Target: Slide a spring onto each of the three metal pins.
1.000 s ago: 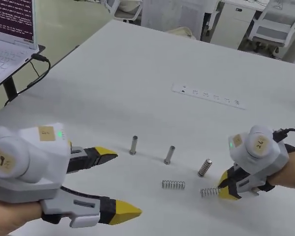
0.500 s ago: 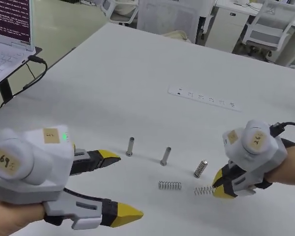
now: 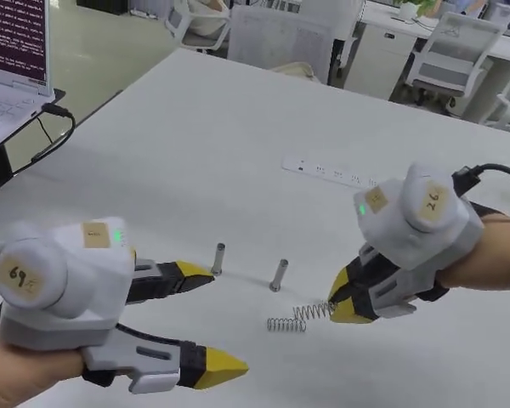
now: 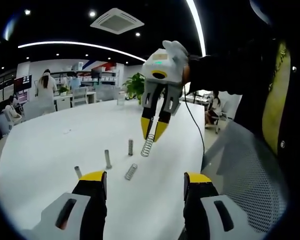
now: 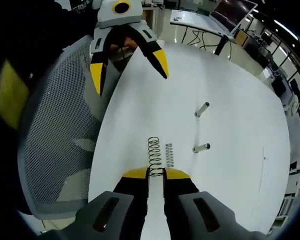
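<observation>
White table (image 3: pixel 238 127), top plain. Standing on it, apart: left pin (image 3: pixel 218 257) and middle pin (image 3: pixel 278 274), both bare metal. One loose spring (image 3: pixel 286 324) lies flat just in front of middle pin. Spring-sleeved third pin (image 4: pixel 130 147) stands beyond. White power strip (image 3: pixel 331 172) lies farther back.

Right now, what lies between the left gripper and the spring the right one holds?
A loose spring, flat on the white table, as the left gripper view shows.
</observation>
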The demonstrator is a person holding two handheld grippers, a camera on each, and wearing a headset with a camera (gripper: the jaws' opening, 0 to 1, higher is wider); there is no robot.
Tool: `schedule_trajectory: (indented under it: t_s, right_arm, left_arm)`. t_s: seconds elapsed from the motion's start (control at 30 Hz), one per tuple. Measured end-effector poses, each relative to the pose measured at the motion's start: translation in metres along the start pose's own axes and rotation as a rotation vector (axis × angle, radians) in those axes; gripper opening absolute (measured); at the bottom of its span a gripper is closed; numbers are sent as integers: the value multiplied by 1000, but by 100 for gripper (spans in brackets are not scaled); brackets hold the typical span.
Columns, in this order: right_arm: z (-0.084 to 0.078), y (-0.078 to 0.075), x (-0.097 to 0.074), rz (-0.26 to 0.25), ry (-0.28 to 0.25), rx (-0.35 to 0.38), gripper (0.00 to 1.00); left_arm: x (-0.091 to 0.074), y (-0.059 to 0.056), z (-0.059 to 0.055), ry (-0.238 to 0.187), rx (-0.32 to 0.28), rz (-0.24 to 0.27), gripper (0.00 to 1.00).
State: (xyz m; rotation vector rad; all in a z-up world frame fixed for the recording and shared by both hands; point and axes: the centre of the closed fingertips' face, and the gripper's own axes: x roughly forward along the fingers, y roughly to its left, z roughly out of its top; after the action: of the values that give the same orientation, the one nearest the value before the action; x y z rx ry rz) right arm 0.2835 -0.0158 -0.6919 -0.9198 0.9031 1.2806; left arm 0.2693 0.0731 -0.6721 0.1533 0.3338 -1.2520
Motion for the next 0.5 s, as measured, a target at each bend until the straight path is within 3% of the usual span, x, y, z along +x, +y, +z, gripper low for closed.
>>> schedule_trajectory:
  t_s: [0.2, 0.5]
  right_arm:
    - [27, 2, -2, 11, -16, -48, 8]
    - [49, 5, -7, 16, -18, -97, 8]
  left_arm:
    - [3, 2, 7, -5, 35, -3, 51]
    - [13, 4, 16, -7, 87, -25, 36]
